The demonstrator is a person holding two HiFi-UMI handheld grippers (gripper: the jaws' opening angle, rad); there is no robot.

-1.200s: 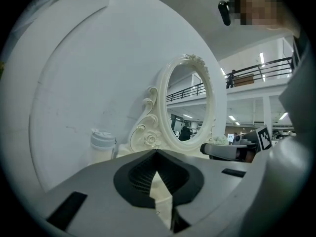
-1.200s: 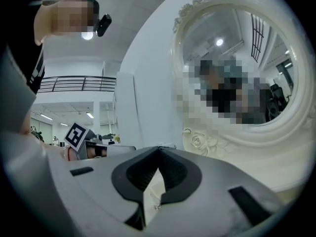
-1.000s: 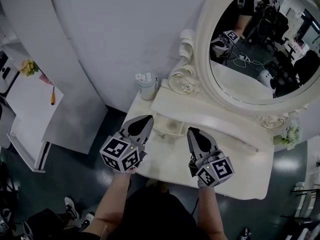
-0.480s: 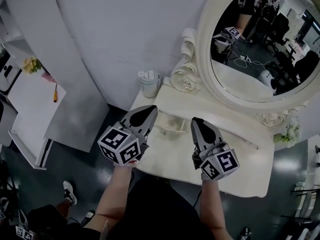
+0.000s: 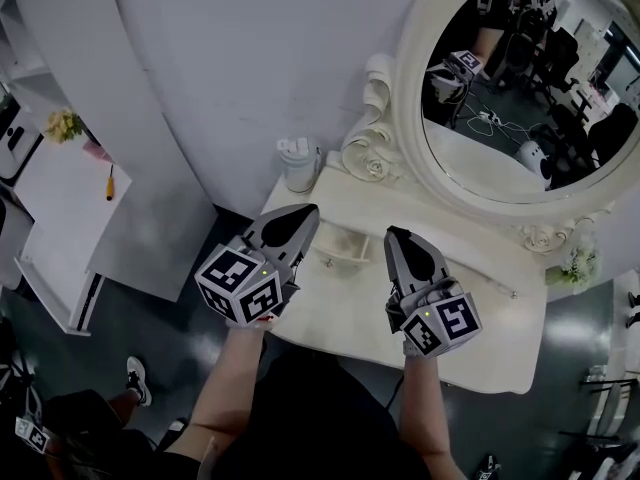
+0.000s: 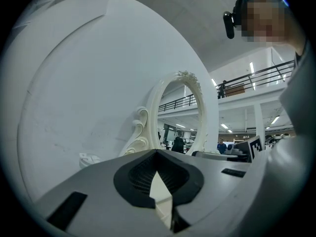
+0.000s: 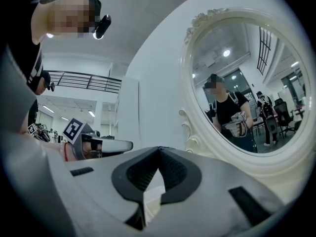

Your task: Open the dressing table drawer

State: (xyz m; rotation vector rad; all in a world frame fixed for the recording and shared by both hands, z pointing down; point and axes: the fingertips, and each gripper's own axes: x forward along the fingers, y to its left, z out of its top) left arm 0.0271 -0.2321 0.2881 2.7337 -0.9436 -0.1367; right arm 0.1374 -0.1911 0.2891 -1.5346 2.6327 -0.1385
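Setting: white curved wall behind a cream dressing table, seen steeply from above in the head view.
Mirror: oval mirror at 1 o'clock in the head view, its right rim cut off by the frame edge.
Drawer: small drawer in the table's raised tier. From above I cannot tell whether it stands slid out.
Drawer position: between the two tips, at 4 o'clock from the left tip and 9 o'clock from the right tip, near both.
Left tongs: left tongs pressed together, tips meeting, nothing pinched.
Right tongs: right tongs pressed together, tips meeting, nothing pinched.
Head view only: the drawer; a side shelf at 9 o'clock, its small items too small to name.
Left gripper view only: the mirror frame nearly edge-on; a cup at 9 o'clock of the tip; the right tongs' marker cube at 3 o'clock. The drawer is hidden below the jaws.
Right gripper view only: the mirror glass face-on, reflecting a person holding a gripper; the left tongs' marker cube at 9 o'clock. The drawer is hidden here too.
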